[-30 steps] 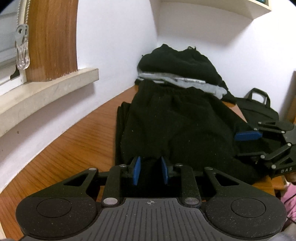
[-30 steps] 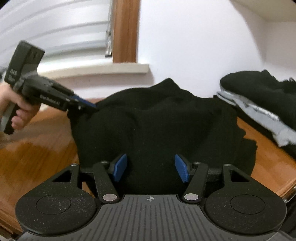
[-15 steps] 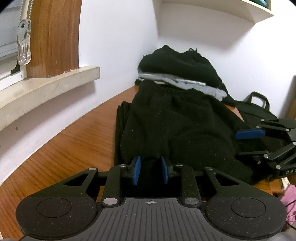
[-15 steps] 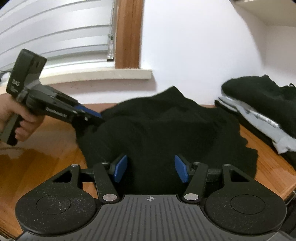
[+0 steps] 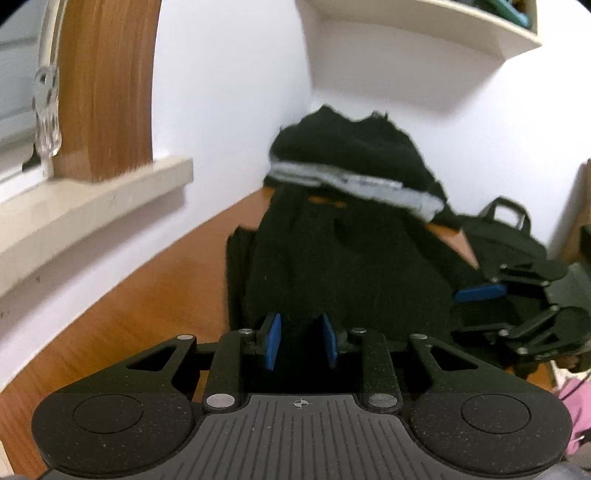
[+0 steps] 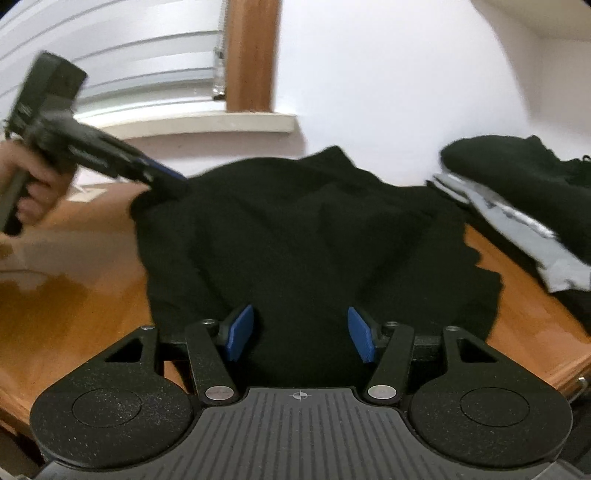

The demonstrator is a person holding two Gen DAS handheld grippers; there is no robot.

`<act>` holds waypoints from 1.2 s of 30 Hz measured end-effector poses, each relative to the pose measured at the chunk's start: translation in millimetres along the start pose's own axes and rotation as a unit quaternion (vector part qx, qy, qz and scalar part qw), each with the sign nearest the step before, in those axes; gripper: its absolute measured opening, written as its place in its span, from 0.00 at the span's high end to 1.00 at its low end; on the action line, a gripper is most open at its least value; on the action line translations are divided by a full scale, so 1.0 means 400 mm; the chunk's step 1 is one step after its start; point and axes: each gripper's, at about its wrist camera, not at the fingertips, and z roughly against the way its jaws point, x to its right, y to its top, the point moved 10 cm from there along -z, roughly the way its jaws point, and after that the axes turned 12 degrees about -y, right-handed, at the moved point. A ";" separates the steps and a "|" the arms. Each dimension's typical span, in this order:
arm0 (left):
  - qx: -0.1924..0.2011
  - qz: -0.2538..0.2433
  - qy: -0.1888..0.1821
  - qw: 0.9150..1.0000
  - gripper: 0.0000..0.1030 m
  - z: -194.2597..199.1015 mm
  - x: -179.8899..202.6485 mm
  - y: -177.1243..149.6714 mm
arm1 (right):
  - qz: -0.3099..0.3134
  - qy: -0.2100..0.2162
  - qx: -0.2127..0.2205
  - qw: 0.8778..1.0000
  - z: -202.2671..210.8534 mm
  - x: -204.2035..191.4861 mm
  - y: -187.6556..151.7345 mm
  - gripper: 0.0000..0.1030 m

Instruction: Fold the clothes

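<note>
black garment: lying spread on the wooden table, one end reaching toward the wall under the window sill, the other end running up to the pile of clothes in the corner. its surface is bunching into soft folds along the middle.

left gripper: a person's hand is holding it at the garment's far-left corner as the right wrist view shows it. its blue pads are standing fairly close together with dark cloth sitting between them; whether they are actually pinching the cloth cannot be told from either view.

right gripper: its blue pads are standing well apart, over the near edge of the garment. black cloth is filling the gap between them, but the pads are not visibly pressing on it. in the left wrist view it is showing at the right edge, one blue pad lying against the garment's side.

pile of clothes: black pieces with a grey layer between, stacked against the white wall beneath a shelf.

black bag: sitting beyond the garment, near the pile, its handle standing upright.
</note>
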 end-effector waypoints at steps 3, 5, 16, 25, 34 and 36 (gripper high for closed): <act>0.014 0.010 -0.004 1.000 0.62 -0.005 -0.004 0.034 | -0.013 -0.007 -0.013 1.000 -0.008 0.063 0.000 0.46; 0.015 0.021 0.001 1.000 0.55 -0.027 -0.026 0.051 | -0.030 -0.004 -0.019 0.999 0.001 0.095 0.009 0.49; -0.027 0.084 0.001 0.996 0.31 -0.203 -0.167 0.090 | -0.132 -0.038 -0.045 0.989 -0.116 0.308 0.038 0.33; -0.047 0.143 -0.029 0.988 0.29 -0.296 -0.223 0.073 | -0.182 0.009 -0.063 0.981 -0.203 0.368 0.023 0.26; -0.038 0.184 -0.093 0.978 0.51 -0.357 -0.241 0.104 | -0.178 0.057 -0.062 0.980 -0.263 0.330 0.062 0.60; -0.041 0.189 -0.107 0.975 0.62 -0.370 -0.238 0.108 | -0.182 0.069 -0.063 0.979 -0.265 0.321 0.065 0.67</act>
